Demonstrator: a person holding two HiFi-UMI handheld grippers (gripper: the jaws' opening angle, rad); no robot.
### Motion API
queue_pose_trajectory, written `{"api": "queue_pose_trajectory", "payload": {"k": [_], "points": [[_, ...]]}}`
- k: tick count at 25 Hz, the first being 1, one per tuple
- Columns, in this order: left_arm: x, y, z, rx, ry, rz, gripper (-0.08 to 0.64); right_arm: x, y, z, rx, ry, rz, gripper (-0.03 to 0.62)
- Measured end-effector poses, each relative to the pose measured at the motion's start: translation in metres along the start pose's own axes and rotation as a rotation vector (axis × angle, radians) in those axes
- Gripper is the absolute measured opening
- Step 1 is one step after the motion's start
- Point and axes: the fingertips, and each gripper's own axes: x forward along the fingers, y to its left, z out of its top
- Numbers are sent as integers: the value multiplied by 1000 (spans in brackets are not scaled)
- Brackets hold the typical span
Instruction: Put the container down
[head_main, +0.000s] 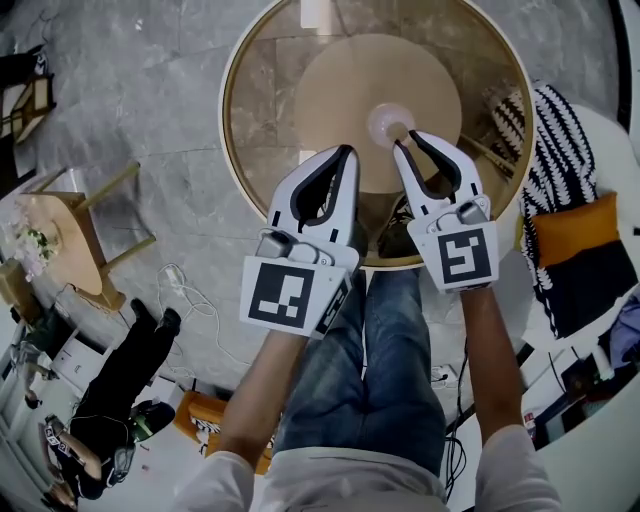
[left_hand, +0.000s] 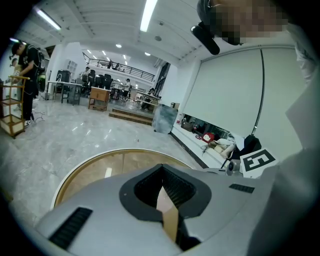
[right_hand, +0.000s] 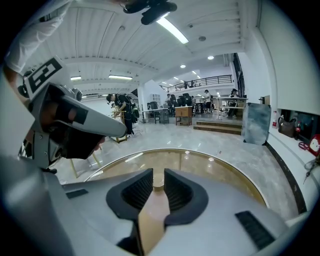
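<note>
Round glass table (head_main: 258, 100), orange cushion (head_main: 575, 230), wooden chair (head_main: 70, 245)

The left white two-jaw gripper (head_main: 349, 151) points forward and somewhat downward. Its jaws are closed tip to tip, with only a loop-shaped hollow behind the tips. Just beside it, the right white two-jaw gripper (head_main: 405, 141) points the same way, and its dark ribbed pads (right_hand: 136, 191) stand a narrow gap apart, nearly parallel. Behind each pair of jaws sits a black-and-white marker cube, the left cube (head_main: 290, 292) and the right cube (head_main: 467, 255). Behind those, the bare left forearm (head_main: 262, 392) and bare right forearm (head_main: 490, 350) run back towards light short sleeves.
</note>
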Motion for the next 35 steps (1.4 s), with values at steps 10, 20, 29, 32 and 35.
{"api": "queue_pose_trajectory", "payload": {"k": [10,20,29,32,35], "points": [[-7,-8,12,19,-12,-10,17,-14,-5,10,13,-2,-28,32],[-22,-12,22,-10,-27,-4,17,-30,-3,26,26,-4,-19,18],[-30,-24,35,-16,-33,-17,17,-43,-2,40,43,-3,-21,17],[-33,-28,39,-9,-31,-23,17,-48,-3,45,45,-2,-25,17],[-37,-29,43,-4,-29,-24,17,-53,-1,52,48,-4,-18,17]]}}
